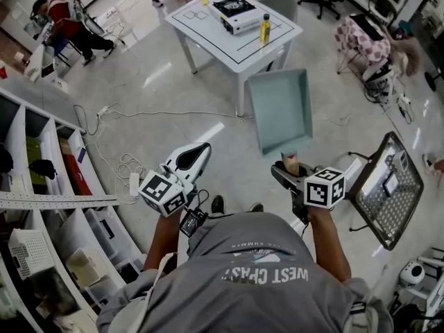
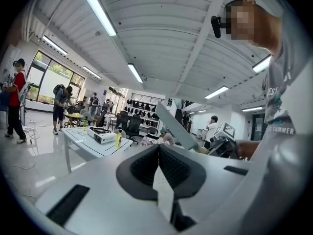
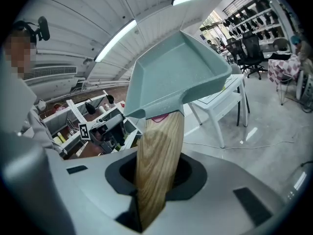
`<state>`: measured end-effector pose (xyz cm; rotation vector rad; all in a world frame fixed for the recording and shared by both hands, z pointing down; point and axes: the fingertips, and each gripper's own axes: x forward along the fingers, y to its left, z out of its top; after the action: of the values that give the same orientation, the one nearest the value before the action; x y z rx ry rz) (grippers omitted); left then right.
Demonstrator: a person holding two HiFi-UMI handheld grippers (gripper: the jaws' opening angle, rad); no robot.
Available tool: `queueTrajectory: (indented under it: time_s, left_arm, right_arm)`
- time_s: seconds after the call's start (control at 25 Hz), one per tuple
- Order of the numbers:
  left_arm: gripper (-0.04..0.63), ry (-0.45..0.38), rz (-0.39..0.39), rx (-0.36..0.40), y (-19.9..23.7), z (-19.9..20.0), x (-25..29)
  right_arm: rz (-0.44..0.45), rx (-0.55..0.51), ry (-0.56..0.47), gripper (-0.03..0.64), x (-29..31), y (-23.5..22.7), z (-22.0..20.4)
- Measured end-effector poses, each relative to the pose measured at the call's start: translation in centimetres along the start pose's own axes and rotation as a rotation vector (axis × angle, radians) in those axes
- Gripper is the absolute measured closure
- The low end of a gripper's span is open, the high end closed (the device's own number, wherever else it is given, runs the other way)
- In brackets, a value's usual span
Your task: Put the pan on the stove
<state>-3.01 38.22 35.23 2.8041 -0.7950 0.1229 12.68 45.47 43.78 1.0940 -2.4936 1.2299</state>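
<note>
Clamping the wooden handle [image 3: 156,155] of the teal pan [image 1: 281,109] in mid-air, well apart from the stove [image 1: 238,12] on the table [image 1: 201,28], the right gripper [image 3: 156,180] could let the pan's weight twist it loose, while the left gripper [image 2: 157,165] is closed and empty.

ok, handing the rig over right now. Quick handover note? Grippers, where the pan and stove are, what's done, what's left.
Left gripper: jaws together, nothing in them.
Right gripper: shut on the wooden handle of the pan. The square teal pan is in the air above the floor, short of the table.
Stove: on the white table ahead, with a yellow bottle beside it and no pan on it.
Done: the pan is in hand.
Left: carry it to the table, set it on the stove, release.
</note>
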Motion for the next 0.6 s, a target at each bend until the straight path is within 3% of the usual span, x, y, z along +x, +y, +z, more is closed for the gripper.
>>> queueTrajectory:
  time_s: [0.6]
  left_arm:
    - [0.597, -0.004, 0.057, -0.005, -3.4, -1.4, -0.4]
  right_arm:
    - [0.035, -0.031, 0.04, 0.525, -2.3, -0.7, -1.6]
